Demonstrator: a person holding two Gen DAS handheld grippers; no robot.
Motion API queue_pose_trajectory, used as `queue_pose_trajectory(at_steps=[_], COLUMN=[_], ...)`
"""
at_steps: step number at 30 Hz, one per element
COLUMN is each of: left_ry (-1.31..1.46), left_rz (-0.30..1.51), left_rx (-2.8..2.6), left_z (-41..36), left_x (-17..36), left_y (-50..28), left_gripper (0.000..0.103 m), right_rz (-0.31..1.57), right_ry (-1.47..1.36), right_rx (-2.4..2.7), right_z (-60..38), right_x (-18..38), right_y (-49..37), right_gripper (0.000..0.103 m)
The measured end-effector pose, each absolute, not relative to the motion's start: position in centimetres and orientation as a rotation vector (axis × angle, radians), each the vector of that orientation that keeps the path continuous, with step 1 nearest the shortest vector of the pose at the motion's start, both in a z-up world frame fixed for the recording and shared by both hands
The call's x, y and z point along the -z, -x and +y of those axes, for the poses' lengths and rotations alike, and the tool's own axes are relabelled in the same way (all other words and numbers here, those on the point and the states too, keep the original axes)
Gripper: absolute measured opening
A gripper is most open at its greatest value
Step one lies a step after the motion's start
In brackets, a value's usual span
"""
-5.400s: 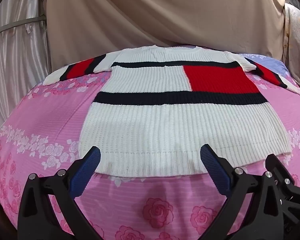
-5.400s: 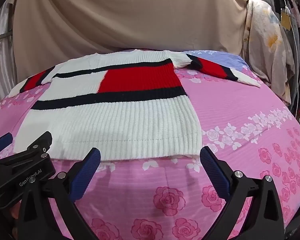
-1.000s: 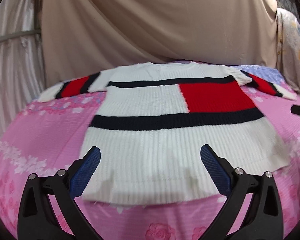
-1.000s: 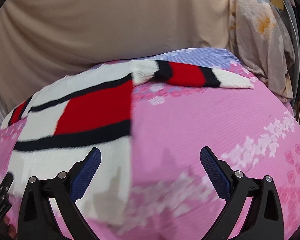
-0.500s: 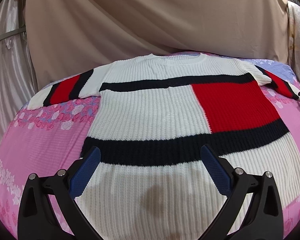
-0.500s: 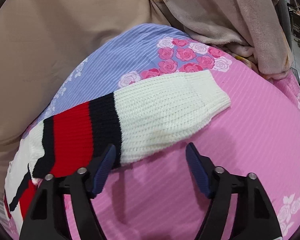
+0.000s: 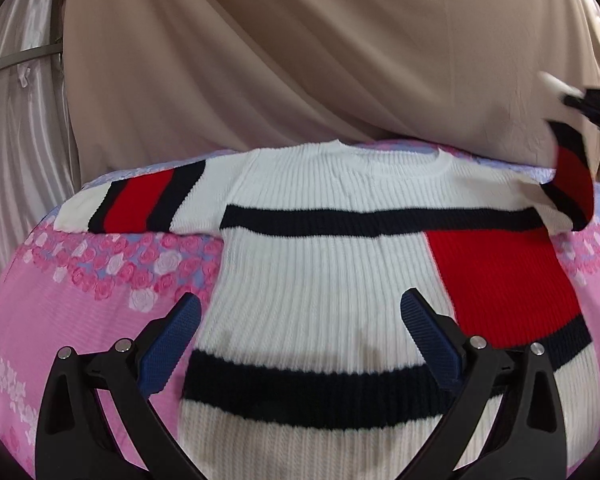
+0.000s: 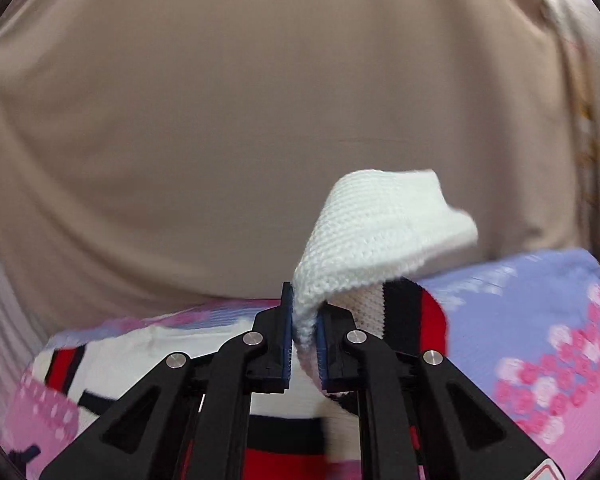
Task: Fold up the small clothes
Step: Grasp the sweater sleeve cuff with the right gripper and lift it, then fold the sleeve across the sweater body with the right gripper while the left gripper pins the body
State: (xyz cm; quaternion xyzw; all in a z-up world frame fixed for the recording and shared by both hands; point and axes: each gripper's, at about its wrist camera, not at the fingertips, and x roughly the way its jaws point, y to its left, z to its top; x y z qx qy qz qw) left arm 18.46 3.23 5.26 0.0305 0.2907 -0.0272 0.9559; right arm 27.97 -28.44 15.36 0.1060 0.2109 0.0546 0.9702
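Up close, the left gripper [image 7: 300, 320] hangs over the sweater [image 7: 320, 280] with its blue pads [image 7: 168, 344] spread wide and nothing between them. Beneath it the sweater lies flat on the pink flowered bedspread [image 7: 60, 320], white ribbed knit with a dark band across the lower body, a red block off to the right, and another dark stripe across the chest. Further back, the left sleeve [image 7: 140, 204] stretches out flat on the bedspread, striped red and dark with a white cuff. Over on the right side, the right sleeve [image 7: 572, 184] is lifted clear of the bed, and the dark tip of the right gripper shows at the edge of the left wrist view, though blurred.

From the right wrist view, the right gripper [image 8: 305, 332] is closing, its jaws narrow and pinching the white cuff [image 8: 380, 232] between the pads. The cuff flops up and over to the right above the fingers, with the sleeve's dark and red stripes trailing beneath. Behind everything hangs a beige curtain [image 7: 300, 60].
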Motion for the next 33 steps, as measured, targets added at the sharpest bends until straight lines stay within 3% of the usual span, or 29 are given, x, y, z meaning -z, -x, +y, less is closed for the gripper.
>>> queue_pose_trajectory(at_steps=[5,8,10,12,13,14,23,24,26,27,28,29,30,33], left_ry=[-0.026,0.010,0.038,0.077,0.101,0.122,0.316,0.310,0.282,0.269,0.264,0.257,0.252,0.237], left_rz=[0.588,0.647,0.688,0.723,0.733,0.754,0.846,0.844,0.846,0.852,0.855,0.850,0.833,0.718], left_rx=[0.091,0.117,0.135,0.148,0.168,0.162,0.109,0.099,0.097,0.091,0.090,0.089,0.090,0.115], left_z=[3.5,3.8,4.4,5.1,5.4,5.8,7.9,7.9,7.4,7.2,7.0,6.8,6.7,6.4], left_x=[-6.1,-5.3,-4.4,-3.6,-3.3,-2.8,-0.4,-0.5,-0.9,-1.0,-1.3,-1.7,-2.3,-5.2], left_y=[-21.2,-24.0,-25.9,-27.8,-28.7,-29.8,-35.1,-35.6,-36.3,-36.8,-37.2,-37.6,-37.9,-37.4], left_gripper=[0.098,0.098,0.098,0.098,0.098,0.098,0.096,0.091,0.050,0.042,0.020,0.007,0.007,0.007], right_rz=[0.575,0.656,0.667,0.638,0.621,0.599,0.752,0.767,0.801,0.809,0.821,0.835,0.839,0.652], right_ry=[-0.023,0.084,0.029,-0.051,-0.074,-0.096,-0.266,-0.267,-0.236,-0.216,-0.200,-0.176,-0.175,-0.294], right_rx=[-0.424,-0.425,-0.412,-0.337,-0.290,-0.222,0.059,0.060,0.069,0.077,0.065,0.056,0.051,-0.014], right_z=[-12.0,-8.4,-10.6,-15.1,-17.2,-20.0,-31.9,-32.0,-32.1,-31.6,-30.6,-30.0,-29.6,-31.3], right_x=[-9.5,-5.2,-4.9,-5.9,-5.8,-6.2,-3.9,-3.6,-3.0,-2.8,-2.7,-2.9,-3.4,-6.8], right_y=[-32.5,-33.2,-32.2,-30.6,-29.7,-28.6,-29.5,-30.4,-32.1,-33.0,-33.9,-34.7,-35.2,-33.1], right_gripper=[0.013,0.013,0.015,0.036,0.054,0.062,0.065,0.065,0.065,0.064,0.058,0.021,0.009,0.008])
